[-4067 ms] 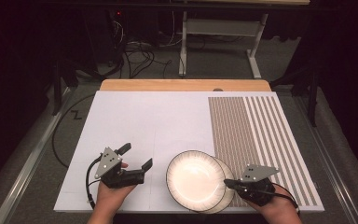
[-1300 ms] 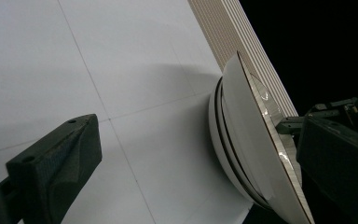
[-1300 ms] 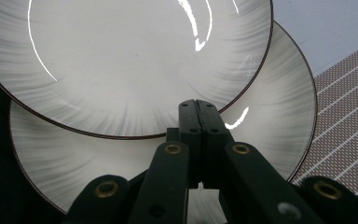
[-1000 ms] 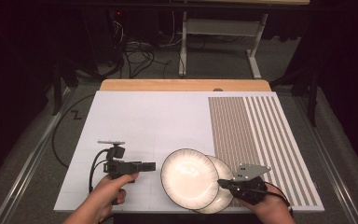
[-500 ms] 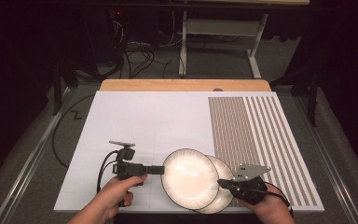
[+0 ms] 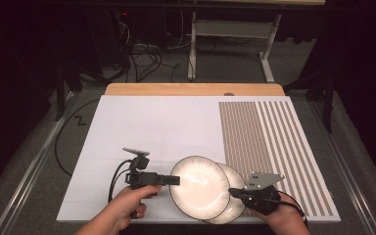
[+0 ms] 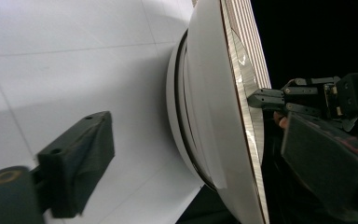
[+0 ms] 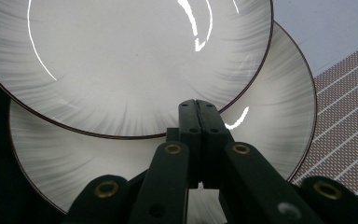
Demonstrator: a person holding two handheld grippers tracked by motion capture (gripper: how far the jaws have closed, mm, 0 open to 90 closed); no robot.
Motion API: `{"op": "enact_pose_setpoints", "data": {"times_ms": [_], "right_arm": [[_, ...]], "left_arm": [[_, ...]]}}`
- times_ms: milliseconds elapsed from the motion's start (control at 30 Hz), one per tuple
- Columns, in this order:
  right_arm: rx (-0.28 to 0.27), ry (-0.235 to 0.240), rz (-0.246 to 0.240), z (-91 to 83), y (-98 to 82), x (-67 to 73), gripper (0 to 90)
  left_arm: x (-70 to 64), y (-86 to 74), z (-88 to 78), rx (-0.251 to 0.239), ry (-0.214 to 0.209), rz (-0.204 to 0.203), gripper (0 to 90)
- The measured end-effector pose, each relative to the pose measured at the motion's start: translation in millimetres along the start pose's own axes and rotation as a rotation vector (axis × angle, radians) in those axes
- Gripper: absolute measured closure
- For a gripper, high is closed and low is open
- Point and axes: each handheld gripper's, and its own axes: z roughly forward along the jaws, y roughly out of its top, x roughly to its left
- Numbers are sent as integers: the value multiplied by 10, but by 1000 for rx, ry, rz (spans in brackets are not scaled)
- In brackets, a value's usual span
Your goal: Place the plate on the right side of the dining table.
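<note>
Plates [image 6: 199, 187] overlap at table's [image 6: 156, 122] near edge — wide bare surface beyond.

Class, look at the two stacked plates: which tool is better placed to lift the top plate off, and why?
Left. The left tool is open with its jaws straddling the top plate rim, while the right tool is shut beside the bottom plate.

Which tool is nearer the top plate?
Left. The left tool straddles the top plate's left rim; the right tool sits shut over the lower plate.
</note>
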Motion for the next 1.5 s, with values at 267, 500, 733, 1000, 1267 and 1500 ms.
{"op": "enact_pose_setpoints", "data": {"times_ms": [267,500,733,1000,1267,1500], "right_arm": [[0,0,-2,-1,-1,2,900],[0,-1,-2,-1,-2,3,900],[0,-2,-3,-1,-2,4,900],[0,-6,-6,-2,-3,3,900],[7,-12,-2,-6,-6,15,900],[4,-19,-3,-4,-7,12,900]], "left_arm": [[-15,-12,79,32,-4,-14,279],[-24,-21,137,72,-17,-16,423],[-33,-12,165,84,0,-30,587],[-74,5,184,104,13,-11,674],[-140,16,194,114,66,8,707],[-174,10,194,110,96,20,725]]}}
